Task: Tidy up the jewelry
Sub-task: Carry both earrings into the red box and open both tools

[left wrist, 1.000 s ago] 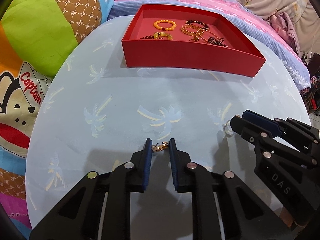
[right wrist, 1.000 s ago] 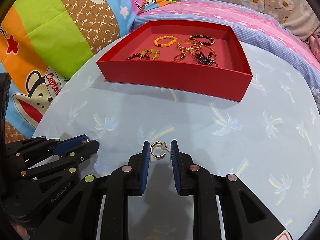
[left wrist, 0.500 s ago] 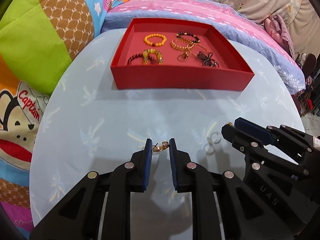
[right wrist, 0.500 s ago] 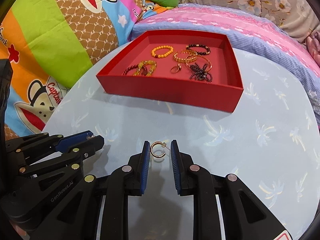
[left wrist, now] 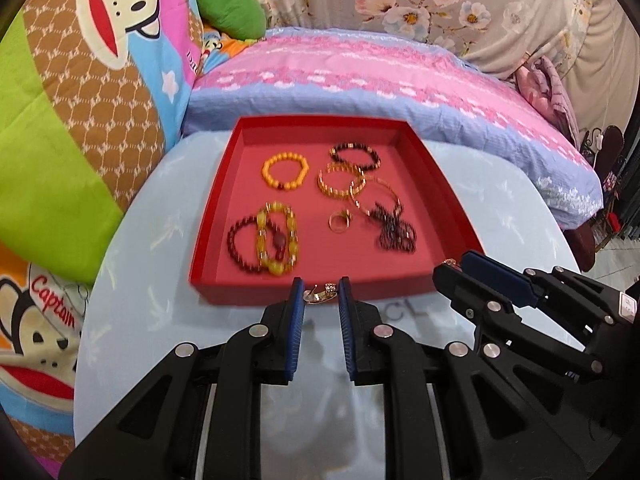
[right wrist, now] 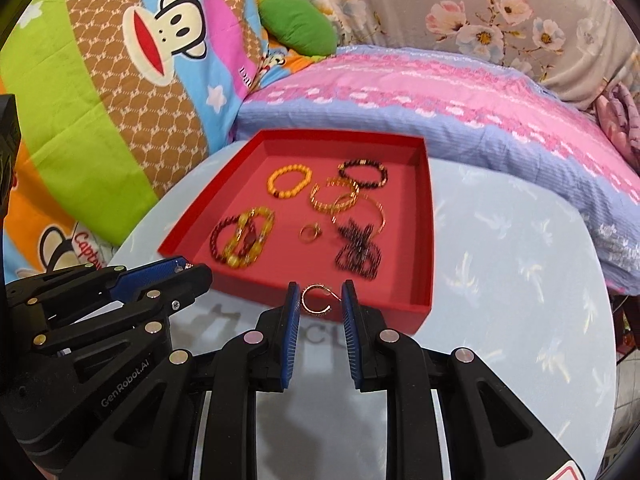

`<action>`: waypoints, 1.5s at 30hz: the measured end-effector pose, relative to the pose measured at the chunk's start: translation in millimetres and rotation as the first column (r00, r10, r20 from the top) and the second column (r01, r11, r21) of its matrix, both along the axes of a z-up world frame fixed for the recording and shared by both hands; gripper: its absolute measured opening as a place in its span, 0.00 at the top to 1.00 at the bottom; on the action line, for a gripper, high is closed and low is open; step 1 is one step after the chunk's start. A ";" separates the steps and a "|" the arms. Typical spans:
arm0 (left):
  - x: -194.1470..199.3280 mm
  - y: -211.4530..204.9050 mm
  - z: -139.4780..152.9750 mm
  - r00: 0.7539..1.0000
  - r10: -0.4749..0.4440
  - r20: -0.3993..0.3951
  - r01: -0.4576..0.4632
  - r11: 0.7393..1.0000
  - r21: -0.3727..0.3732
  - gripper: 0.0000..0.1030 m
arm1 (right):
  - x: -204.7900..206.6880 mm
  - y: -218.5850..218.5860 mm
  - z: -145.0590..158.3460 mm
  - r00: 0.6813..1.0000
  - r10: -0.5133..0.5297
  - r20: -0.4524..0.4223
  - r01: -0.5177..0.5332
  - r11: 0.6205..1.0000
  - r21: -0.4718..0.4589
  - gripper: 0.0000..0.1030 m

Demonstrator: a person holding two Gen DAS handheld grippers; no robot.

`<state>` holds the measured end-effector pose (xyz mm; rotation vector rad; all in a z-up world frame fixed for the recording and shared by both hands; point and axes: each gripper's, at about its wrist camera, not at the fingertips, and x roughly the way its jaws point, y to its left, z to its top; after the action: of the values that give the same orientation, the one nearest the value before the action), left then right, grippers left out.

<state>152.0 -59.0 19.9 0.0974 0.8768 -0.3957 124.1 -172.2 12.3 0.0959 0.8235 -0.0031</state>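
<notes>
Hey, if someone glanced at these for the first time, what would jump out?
The red tray of beaded bracelets on the pale blue table, with the loud cartoon-monkey bedding to its left. Nearer, the left claw pinches a small gold earring and the right claw a gold hoop.

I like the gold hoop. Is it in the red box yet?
Not yet. The hoop is pinched in the right gripper, in front of the box.
</notes>
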 end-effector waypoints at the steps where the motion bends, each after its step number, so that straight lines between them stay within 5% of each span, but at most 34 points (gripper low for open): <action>1: 5.5 -2.4 1.8 1.000 0.001 0.006 -0.001 1.000 -0.001 0.84 | 3.5 -1.5 1.3 1.000 -0.001 0.005 0.001 1.000 -0.003 0.80; 19: 65.1 -18.4 -14.3 1.000 0.027 -0.008 -0.027 1.000 0.013 0.84 | 65.3 -21.6 -16.6 0.999 -0.036 -0.023 0.036 0.999 0.025 0.80; 45: 83.3 -16.8 -34.2 0.997 0.056 -0.046 -0.055 0.998 0.017 0.83 | 80.6 -21.8 -35.0 0.998 -0.038 -0.060 0.039 0.999 0.028 0.80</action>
<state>235.2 -75.8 -14.3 0.0778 0.9270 -0.3402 204.7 -193.9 -22.6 0.1402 0.8808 -0.0302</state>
